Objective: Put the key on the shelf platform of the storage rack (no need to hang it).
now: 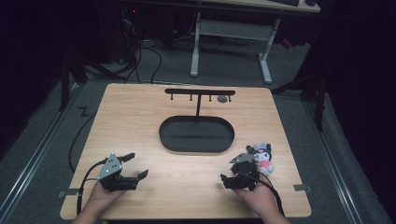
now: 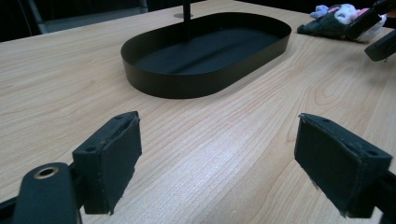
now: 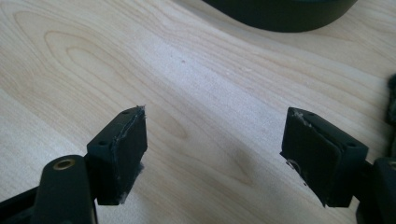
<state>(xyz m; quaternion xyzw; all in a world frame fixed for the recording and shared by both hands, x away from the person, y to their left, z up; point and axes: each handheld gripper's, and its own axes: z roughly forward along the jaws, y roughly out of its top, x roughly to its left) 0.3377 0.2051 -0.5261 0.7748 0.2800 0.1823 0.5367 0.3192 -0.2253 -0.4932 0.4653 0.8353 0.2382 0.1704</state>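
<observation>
In the high view my left gripper rests near the table's front left, jaws wide apart and pointing right and away. In its own view the left gripper has only bare wood between its pads. My right gripper sits at the front right, just left of a small black, white and pink plush toy. The right gripper is open over bare wood, with the plush toy's dark edge off to its right. The left gripper view shows the plush toy beside the right gripper's jaws.
A black oval tray lies mid-table, its rim ahead of the left gripper and its rim ahead of the right. A black T-shaped hook rack rises from the tray's far side, with a grey object on it.
</observation>
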